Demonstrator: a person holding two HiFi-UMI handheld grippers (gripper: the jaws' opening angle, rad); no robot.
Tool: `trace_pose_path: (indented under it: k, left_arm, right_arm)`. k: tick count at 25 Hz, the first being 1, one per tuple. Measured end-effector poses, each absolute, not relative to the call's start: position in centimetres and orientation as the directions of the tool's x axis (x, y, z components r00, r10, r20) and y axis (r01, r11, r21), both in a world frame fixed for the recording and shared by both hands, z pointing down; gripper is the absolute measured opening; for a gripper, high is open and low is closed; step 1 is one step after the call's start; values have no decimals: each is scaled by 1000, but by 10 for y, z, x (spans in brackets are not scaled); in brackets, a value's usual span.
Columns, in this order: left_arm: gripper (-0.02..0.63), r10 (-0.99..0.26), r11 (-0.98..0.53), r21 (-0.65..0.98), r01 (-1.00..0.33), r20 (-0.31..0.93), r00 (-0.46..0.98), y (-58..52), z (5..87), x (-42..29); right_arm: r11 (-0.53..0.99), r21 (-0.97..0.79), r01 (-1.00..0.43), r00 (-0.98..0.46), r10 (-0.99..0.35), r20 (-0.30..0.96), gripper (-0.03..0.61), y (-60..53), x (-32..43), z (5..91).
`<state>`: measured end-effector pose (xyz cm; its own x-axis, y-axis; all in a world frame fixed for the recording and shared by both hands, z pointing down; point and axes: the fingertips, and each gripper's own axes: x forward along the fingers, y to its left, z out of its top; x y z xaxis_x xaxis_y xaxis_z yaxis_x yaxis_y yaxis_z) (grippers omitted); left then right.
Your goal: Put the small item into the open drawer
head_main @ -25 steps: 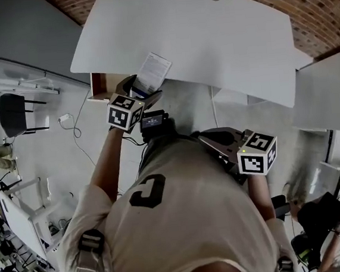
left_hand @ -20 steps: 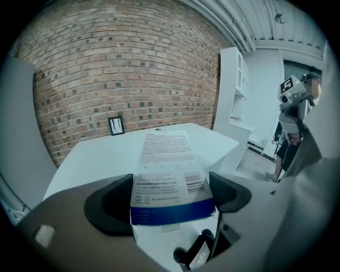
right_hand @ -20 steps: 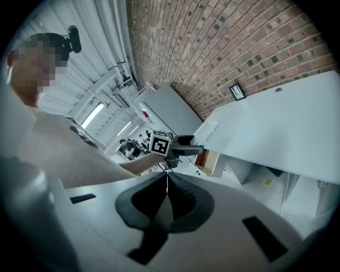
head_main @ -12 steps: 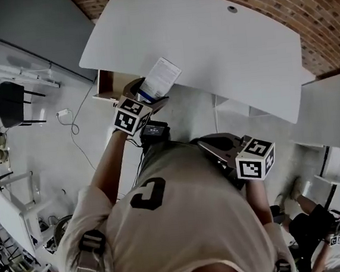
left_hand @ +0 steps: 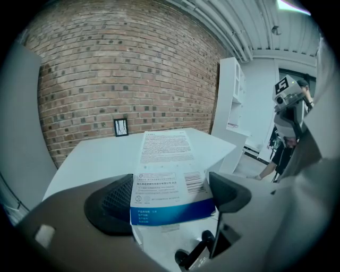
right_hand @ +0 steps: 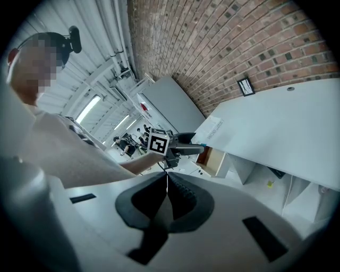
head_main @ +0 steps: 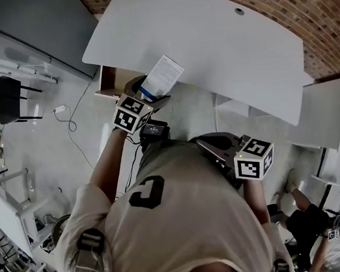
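left gripper view: small box (left_hand: 170, 186) clamped between left claw (left_hand: 172, 199) jaws.

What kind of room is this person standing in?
Probably an office or lab workspace, not a home. There is a bare brick wall, a big white desk, a black chair and pipes along the ceiling. The left claw grips a small box.

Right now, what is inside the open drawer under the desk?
Only bare brown inner walls of the drawer show. The desk and the left tool holding the box cover the rest, so contents cannot be told.
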<state>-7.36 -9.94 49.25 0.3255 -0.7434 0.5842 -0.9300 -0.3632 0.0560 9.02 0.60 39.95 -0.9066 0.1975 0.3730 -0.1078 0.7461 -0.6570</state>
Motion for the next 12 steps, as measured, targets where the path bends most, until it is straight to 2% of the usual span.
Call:
trace_pose_path:
  k: [12]
  left_arm:
    - [445, -753, -355, 82, -931, 565, 336, -82, 496, -120]
  right_arm:
    - [767, -629, -129, -880, 203, 429, 3, 24, 41, 398]
